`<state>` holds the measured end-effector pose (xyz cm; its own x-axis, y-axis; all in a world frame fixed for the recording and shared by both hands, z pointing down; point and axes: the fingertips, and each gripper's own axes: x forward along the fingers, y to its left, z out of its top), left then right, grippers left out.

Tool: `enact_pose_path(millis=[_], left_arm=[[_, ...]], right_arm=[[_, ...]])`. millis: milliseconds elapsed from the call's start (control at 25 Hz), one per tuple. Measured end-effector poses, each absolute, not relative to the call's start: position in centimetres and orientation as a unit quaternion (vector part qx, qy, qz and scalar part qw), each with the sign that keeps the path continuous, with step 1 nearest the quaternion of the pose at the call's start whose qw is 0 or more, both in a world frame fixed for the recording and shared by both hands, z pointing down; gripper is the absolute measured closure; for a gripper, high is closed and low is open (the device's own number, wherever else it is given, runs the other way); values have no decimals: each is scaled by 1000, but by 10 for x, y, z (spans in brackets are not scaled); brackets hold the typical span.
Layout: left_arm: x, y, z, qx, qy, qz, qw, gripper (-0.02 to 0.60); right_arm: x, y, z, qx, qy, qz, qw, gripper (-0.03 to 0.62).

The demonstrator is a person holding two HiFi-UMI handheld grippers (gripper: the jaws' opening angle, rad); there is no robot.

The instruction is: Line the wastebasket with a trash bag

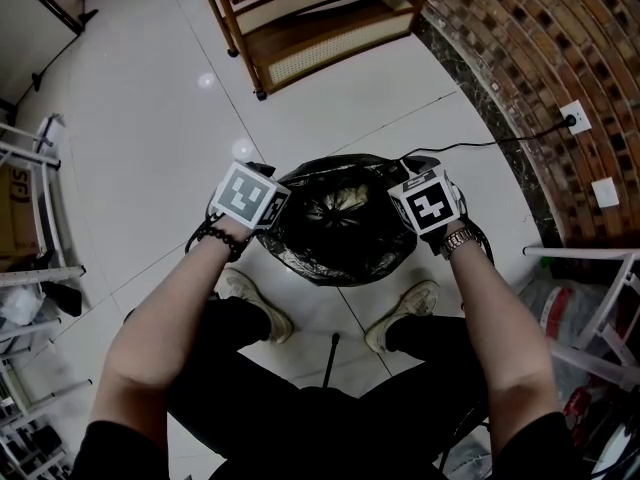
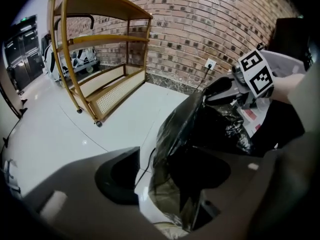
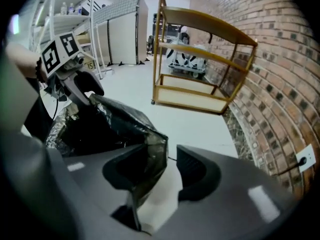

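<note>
left claw (image 2: 162, 179) and right claw (image 3: 167, 171) gape, gripping nothing, around trash bag (image 1: 340, 208) film; pinch firmly before stretching it over the wastebasket (image 2: 145, 199).

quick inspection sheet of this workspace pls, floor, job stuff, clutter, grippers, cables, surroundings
surface: pale glossy tiled floor.
job's things: black trash bag spread over the wastebasket, which it hides in the head view; the bag's mouth gapes upward, just ahead of the person's shoes.
clutter: cardboard box on a metal rack at left; packaged items at lower right, too small to identify.
grippers: left gripper open, bag film between its jaws; right gripper open, bag film against one jaw.
cables: black cable runs from the wall socket across the floor towards the bag.
surroundings: brick wall; wooden shelf cart.
</note>
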<state>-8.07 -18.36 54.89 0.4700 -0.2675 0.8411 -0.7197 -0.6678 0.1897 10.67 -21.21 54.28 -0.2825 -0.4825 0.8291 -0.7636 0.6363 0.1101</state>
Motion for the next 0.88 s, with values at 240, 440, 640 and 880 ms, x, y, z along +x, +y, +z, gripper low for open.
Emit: enact_pose_path(millis=[240, 440, 640, 880], left_arm=[[-83, -193, 551, 810, -317, 415, 267, 267], [-77, -198, 562, 805, -318, 419, 275, 291], [-81, -205, 573, 789, -328, 436, 282, 334], [-83, -203, 584, 780, -324, 443, 300, 375]], right_arm=[[102, -209, 528, 378, -808, 134, 431, 373], [90, -197, 555, 327, -801, 157, 476, 373], [98, -195, 578, 337, -787, 193, 480, 375], [98, -197, 590, 343, -788, 206, 469, 437]])
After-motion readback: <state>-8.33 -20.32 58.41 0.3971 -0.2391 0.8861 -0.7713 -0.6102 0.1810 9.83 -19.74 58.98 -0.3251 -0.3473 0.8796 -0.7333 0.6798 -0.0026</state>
